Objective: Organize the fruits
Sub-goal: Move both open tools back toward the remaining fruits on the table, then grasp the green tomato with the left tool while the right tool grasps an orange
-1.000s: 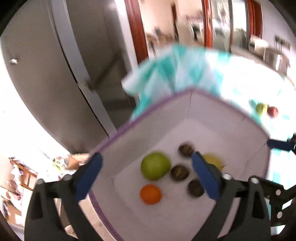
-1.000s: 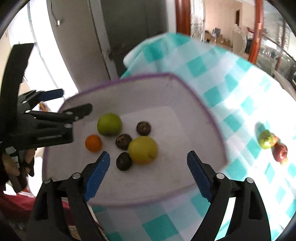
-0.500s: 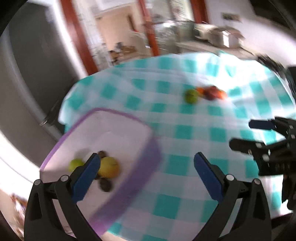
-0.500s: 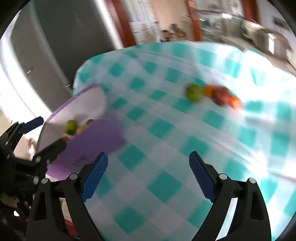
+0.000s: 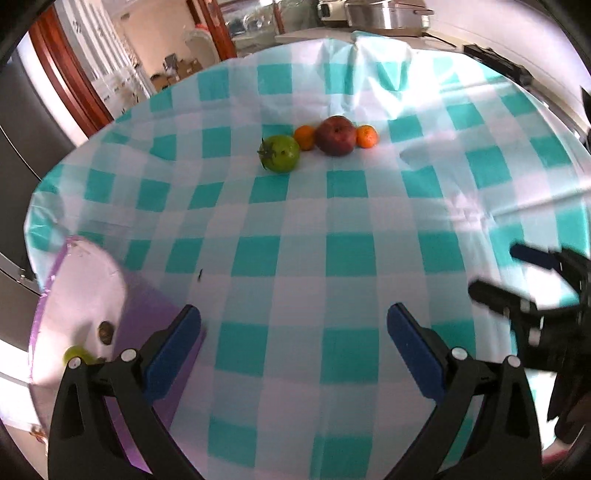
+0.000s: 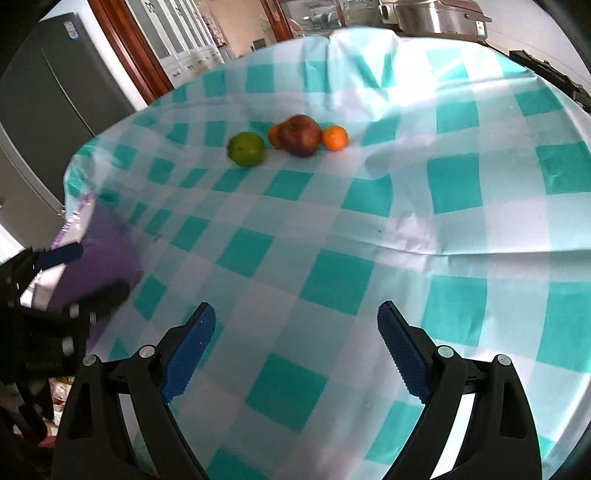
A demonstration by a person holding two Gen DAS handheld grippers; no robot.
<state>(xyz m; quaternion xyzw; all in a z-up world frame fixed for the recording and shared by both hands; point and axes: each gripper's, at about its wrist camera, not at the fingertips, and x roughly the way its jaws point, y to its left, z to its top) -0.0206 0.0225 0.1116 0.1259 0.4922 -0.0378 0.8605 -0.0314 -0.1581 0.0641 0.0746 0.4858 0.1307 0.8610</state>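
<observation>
My left gripper [image 5: 293,334] has its blue pads spread wide with nothing between them, hanging over bare cloth; its left finger [image 5: 171,347] overlaps the purple wall of the box in my view, though I cannot tell whether it touches. My right gripper [image 6: 295,338] has just been opening and stands at full spread, empty, over the checked cloth near the table's front edge.

The purple box [image 5: 79,295] sits at the table's left edge, white inside, with a green fruit [image 5: 75,355] and a small dark fruit [image 5: 106,328] visible in it. I can read no label or writing on it from here.

Toward the far middle of the table the loose fruits lie in a tight row: a green tomato [image 5: 279,153], then a small orange [image 5: 305,137], a dark red apple [image 5: 336,135] and a second orange [image 5: 366,136], each touching or just beside its neighbour.

The table [image 6: 461,229] wears a teal-and-white checked cloth, wrinkled in places. Beyond its left side stands a dark grey fridge [image 6: 48,96]; behind are red-brown door frames [image 6: 129,44] and a steel pot [image 6: 432,16] on a counter.
</observation>
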